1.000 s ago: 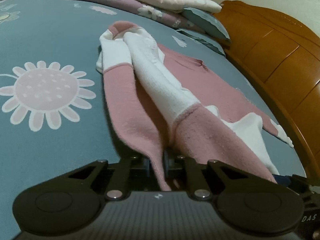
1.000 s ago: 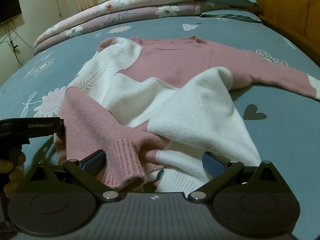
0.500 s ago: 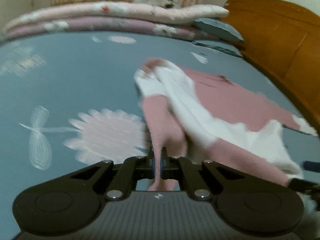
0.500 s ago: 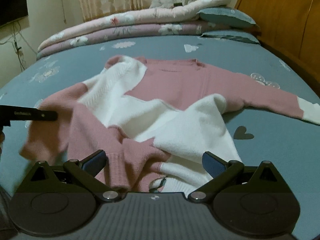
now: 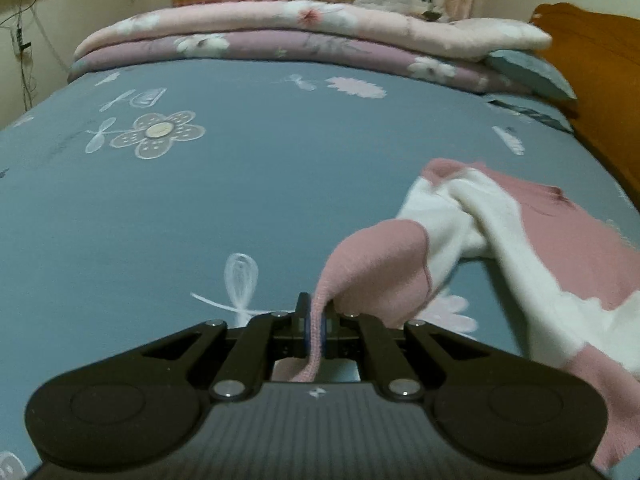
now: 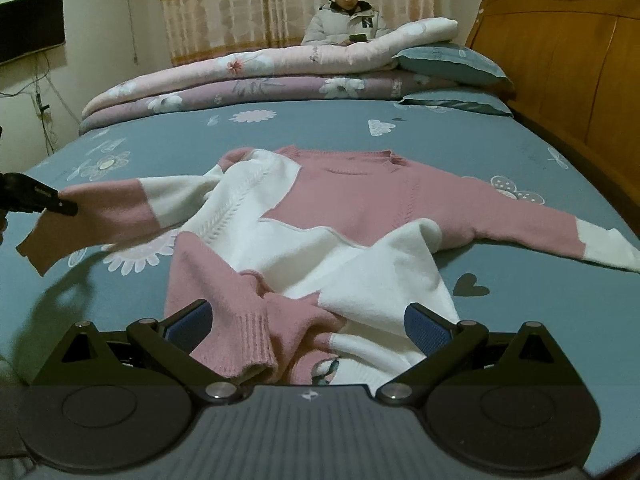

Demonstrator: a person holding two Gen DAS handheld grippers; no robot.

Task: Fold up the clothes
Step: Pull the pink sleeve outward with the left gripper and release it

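A pink and white knit sweater (image 6: 352, 208) lies crumpled on the blue bed sheet (image 6: 160, 144). My left gripper (image 5: 316, 328) is shut on the pink end of its left sleeve (image 5: 372, 268) and holds it stretched out above the sheet; that sleeve (image 6: 104, 216) and the left gripper (image 6: 36, 200) also show at the left of the right wrist view. My right gripper (image 6: 308, 324) is open, its blue pads either side of the bunched hem (image 6: 248, 332), touching nothing. The other sleeve (image 6: 560, 232) lies flat to the right.
Folded floral quilts (image 6: 256, 76) and pillows (image 6: 448, 64) line the far side of the bed. A wooden headboard (image 6: 560, 60) runs along the right. A child (image 6: 348, 12) sits behind the quilts. The sheet (image 5: 200, 200) left of the sweater is bare.
My left gripper has pulled the sleeve out to the left, away from the body, lifting and stretching it. The right gripper stayed open over the hem and drew back slightly.
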